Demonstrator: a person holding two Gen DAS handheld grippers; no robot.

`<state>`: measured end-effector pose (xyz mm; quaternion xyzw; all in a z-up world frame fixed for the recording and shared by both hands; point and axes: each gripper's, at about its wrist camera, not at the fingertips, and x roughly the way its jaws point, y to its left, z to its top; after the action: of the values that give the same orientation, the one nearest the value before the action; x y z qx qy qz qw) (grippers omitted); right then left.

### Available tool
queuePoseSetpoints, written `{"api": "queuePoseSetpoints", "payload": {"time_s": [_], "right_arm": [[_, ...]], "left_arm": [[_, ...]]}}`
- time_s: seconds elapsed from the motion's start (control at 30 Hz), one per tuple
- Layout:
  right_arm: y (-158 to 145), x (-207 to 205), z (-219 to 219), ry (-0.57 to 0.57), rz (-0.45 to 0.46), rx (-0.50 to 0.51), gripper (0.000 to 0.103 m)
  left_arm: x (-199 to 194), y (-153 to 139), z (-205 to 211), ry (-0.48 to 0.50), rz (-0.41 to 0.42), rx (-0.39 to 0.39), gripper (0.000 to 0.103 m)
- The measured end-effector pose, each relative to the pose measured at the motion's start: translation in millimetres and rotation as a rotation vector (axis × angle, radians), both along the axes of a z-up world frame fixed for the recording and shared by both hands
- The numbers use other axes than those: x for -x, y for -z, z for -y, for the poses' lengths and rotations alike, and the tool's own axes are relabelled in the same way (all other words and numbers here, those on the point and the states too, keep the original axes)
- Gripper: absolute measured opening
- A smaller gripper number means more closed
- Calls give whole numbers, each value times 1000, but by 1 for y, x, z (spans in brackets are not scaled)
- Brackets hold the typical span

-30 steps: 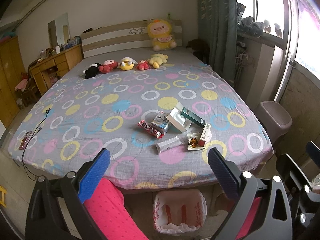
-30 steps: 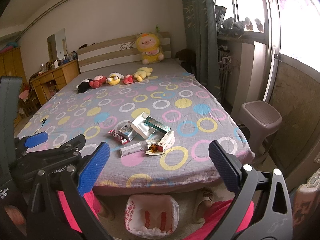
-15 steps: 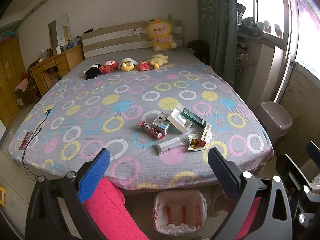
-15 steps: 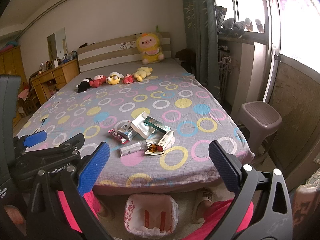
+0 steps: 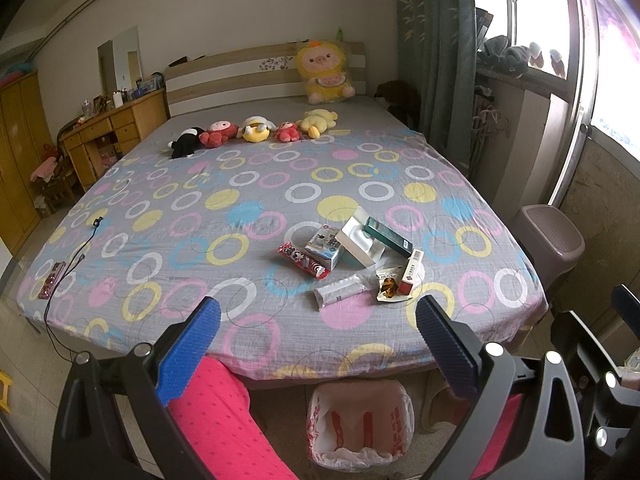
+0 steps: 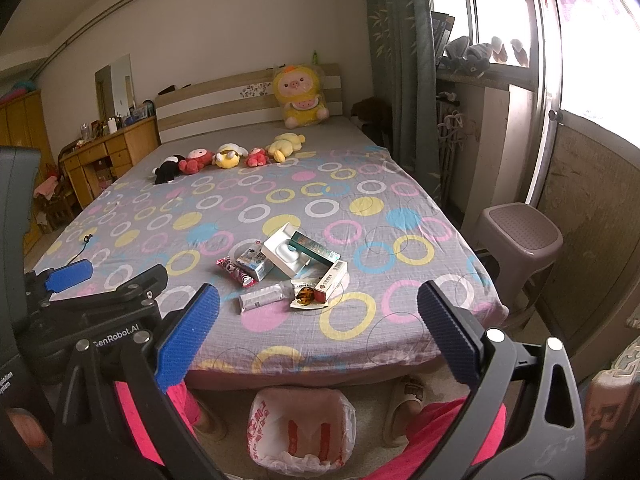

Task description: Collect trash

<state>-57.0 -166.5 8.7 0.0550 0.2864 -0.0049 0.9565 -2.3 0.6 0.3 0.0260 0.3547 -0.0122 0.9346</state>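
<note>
Trash lies in a loose cluster on the bed (image 5: 168,216), toward its foot and right of the middle. Taking the white open box (image 5: 359,241) as landmark: to its left, a red snack wrapper (image 5: 302,265) lies flat, and between wrapper and box stands a small blue-and-white carton (image 5: 325,246), touching the box. Leaning across the box's right edge is a dark green carton (image 5: 389,231). In front of the box lies a white tube (image 5: 340,291), and right of the tube, an opened snack packet (image 5: 389,288) with a red-and-white pack (image 5: 411,271) resting on it. Far behind the box, a row of plush toys (image 5: 256,133) lines the head of the bed. On the floor in front of the box, just past the bed's edge, stands a bin lined with a white bag with red print (image 5: 360,424). Well right of the box stands a plastic stool (image 5: 548,240).

The left gripper (image 5: 318,354) hangs over the foot of the bed, fingers spread wide and holding nothing. The right gripper (image 6: 318,350) does likewise, its blue pads (image 6: 188,340) wide apart
</note>
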Motion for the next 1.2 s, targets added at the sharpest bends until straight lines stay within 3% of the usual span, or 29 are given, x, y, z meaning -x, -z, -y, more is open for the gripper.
{"api": "queuePoseSetpoints", "payload": {"time_s": [0.6,0.77,1.03,1.2], "right_arm": [[2,-4,-1,-7,-9,6,97],[13,-11,-3,-12,-17,23,97],[31,-33,0,-8,-67,40,97],[32,-44,-6,-16,-77,44,97]], "left_arm": [[-2,-3,-3,-1,-3,16,96],[-15,-8,-22,-19,-34,59,96],[-43,12,-47,-85,-71,87,96],[-58,17,-58,-104,-85,73,96]]}}
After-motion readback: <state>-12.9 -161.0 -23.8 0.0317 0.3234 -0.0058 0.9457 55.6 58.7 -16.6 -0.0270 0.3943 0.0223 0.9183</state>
